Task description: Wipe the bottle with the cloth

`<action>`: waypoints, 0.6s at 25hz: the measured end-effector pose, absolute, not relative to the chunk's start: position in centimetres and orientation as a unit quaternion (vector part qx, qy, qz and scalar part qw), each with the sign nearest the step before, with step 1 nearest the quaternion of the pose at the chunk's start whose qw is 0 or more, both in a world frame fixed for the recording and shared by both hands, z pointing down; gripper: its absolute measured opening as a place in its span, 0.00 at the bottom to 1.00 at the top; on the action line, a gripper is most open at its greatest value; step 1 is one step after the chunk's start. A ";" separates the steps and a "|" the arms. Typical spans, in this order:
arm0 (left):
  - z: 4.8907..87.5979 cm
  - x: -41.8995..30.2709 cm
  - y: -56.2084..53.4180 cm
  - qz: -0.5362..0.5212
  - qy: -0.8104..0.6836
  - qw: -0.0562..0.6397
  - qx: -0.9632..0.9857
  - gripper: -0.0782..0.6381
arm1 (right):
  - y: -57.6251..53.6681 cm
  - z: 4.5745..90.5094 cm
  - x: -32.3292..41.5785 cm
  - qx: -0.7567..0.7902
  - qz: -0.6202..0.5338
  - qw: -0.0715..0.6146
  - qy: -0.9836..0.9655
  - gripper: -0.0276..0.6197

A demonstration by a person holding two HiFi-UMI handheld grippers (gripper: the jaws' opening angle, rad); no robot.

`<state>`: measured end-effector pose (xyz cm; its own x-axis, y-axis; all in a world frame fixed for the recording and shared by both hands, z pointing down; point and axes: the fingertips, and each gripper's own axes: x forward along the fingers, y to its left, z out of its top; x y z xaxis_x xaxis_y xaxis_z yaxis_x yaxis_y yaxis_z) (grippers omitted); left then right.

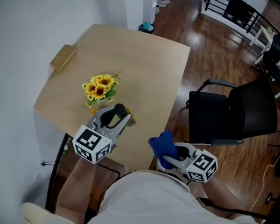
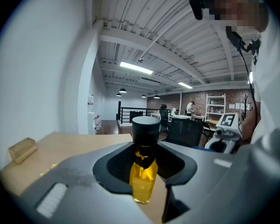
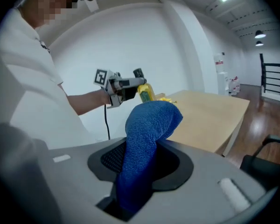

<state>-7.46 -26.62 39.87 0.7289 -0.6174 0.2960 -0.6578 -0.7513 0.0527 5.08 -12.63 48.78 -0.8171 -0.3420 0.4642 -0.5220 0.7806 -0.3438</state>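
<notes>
A small bottle [image 2: 143, 174] of yellow liquid with a black cap stands upright between the jaws of my left gripper [image 2: 143, 183], which is shut on it. In the head view the left gripper [image 1: 117, 119] hovers over the table's near edge, just in front of the flowers. My right gripper [image 3: 139, 171] is shut on a blue cloth [image 3: 148, 129], whose bunched end sticks out past the jaws. It is held off the table's near right corner [image 1: 170, 157], and the cloth [image 1: 162, 145] is apart from the bottle. From the right gripper view the bottle [image 3: 145, 92] shows beyond the cloth.
A bunch of yellow sunflowers [image 1: 101, 87] stands on the light wooden table [image 1: 140, 59]. A wooden block [image 1: 62, 58] lies at its far left edge. A black chair [image 1: 233, 113] stands on the wooden floor to the right. A white wall runs along the left.
</notes>
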 end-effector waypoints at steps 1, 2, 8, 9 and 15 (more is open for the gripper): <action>40.8 -7.7 -27.3 0.134 -0.349 0.075 0.925 0.32 | -12.7 48.4 6.0 0.255 0.238 0.186 -0.919 0.28; 41.8 -8.0 -28.0 0.138 -0.353 0.072 0.923 0.32 | -12.8 48.0 6.8 0.276 0.240 0.181 -0.913 0.28; 48.3 -9.6 -31.9 0.155 -0.372 0.061 0.913 0.32 | -11.7 47.1 9.5 0.360 0.263 0.179 -0.877 0.28; 49.3 -9.9 -32.4 0.155 -0.374 0.061 0.912 0.32 | -11.4 47.1 9.5 0.367 0.267 0.182 -0.872 0.28; 53.1 -11.0 -34.6 0.155 -0.384 0.069 0.908 0.32 | -10.1 45.7 8.0 0.407 0.271 0.185 -0.852 0.28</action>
<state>-10.99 -34.61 53.10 0.6577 -0.6751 0.3341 -0.7178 -0.6962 0.0063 8.01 -10.11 45.73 -0.5997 -0.5941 0.5361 -0.7947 0.5208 -0.3118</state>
